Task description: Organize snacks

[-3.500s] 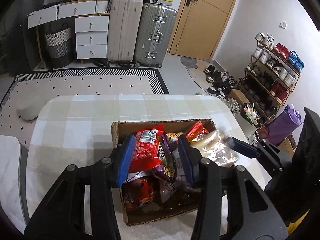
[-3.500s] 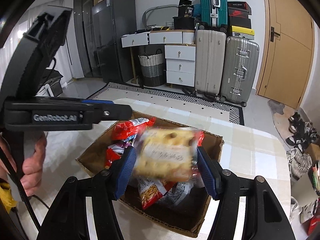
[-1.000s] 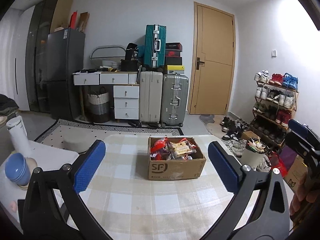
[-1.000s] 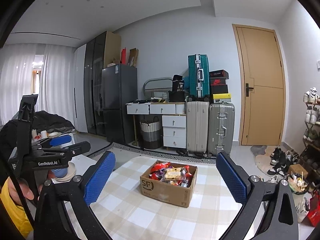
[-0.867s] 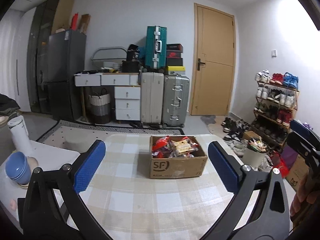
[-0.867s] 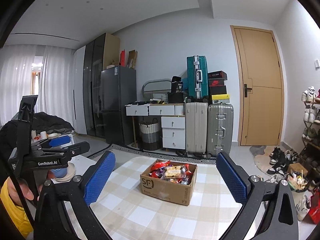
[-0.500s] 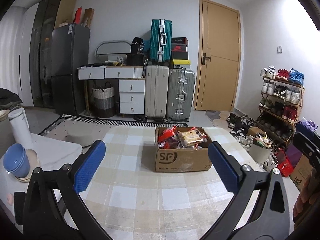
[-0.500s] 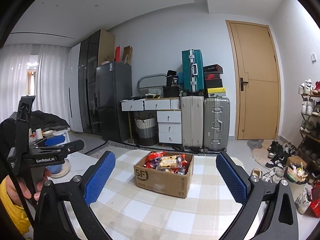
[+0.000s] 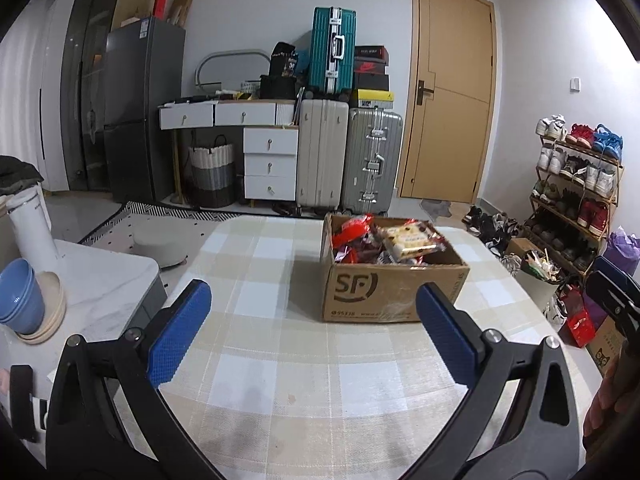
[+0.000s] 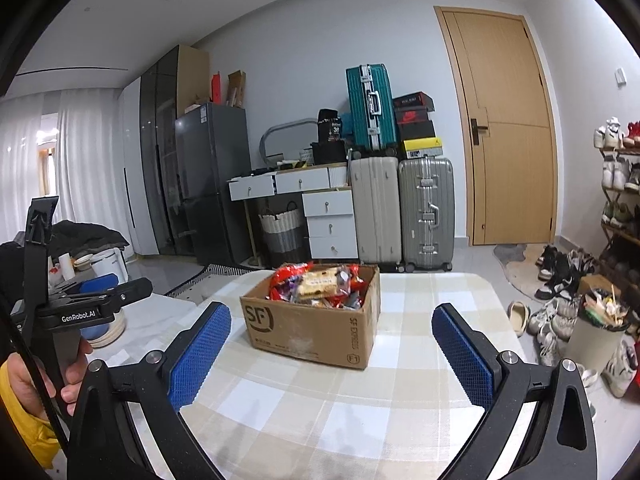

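Note:
A brown cardboard box (image 9: 392, 292) marked SF stands on the checked table, full of snack packets. A clear cookie pack (image 9: 412, 238) lies on top of red packets (image 9: 352, 232). The box also shows in the right wrist view (image 10: 316, 328) with the same packets (image 10: 316, 280). My left gripper (image 9: 316, 332) is wide open and empty, held back from the box near the table's front. My right gripper (image 10: 332, 356) is wide open and empty, also back from the box. The left gripper also shows at the left of the right wrist view (image 10: 96, 300).
The checked tablecloth (image 9: 280, 360) covers the table. A white side counter (image 9: 92, 288) at left holds blue bowls (image 9: 18, 296) and a white flask (image 9: 30, 224). Suitcases (image 9: 348, 160), drawers (image 9: 270, 160) and a shoe rack (image 9: 576, 188) stand behind.
Both grippers let go of their snack packs into the box, opened wide and drew far back. In the last second both views drift slightly closer to the box.

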Motion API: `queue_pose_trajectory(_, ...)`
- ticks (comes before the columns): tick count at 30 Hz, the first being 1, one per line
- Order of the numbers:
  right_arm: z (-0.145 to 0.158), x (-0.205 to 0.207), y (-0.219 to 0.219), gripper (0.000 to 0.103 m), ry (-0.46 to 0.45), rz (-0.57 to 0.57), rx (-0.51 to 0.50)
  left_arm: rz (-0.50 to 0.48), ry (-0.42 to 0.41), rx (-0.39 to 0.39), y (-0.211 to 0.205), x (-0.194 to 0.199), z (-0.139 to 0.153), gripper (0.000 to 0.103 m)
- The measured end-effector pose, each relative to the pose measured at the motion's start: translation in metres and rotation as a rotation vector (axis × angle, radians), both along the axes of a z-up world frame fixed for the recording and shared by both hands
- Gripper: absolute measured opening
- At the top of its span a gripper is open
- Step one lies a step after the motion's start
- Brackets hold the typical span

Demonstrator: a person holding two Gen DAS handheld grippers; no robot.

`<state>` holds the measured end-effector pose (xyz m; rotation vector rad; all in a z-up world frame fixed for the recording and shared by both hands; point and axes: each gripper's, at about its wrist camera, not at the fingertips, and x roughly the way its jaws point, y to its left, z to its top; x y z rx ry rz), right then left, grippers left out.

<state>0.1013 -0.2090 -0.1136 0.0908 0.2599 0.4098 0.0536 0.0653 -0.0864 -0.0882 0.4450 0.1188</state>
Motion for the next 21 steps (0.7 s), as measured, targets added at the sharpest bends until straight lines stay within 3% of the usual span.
queue_pose_trajectory(11,-0.070,0.043,0.006,0.102,0.054,-0.006,0.012,0.006,0.027,0.014,0.006,0.060,-0.088,0.102)
queue_pose_trajectory(15,-0.091,0.047,0.004,0.102,0.046,-0.019,0.032,0.018,-0.016,0.017,0.012,0.069,-0.111,0.102)
queue_pose_trajectory(21,-0.099,0.047,0.006,0.102,0.007,-0.024,0.015,0.035,-0.096,0.016,0.011,0.073,-0.129,0.102)
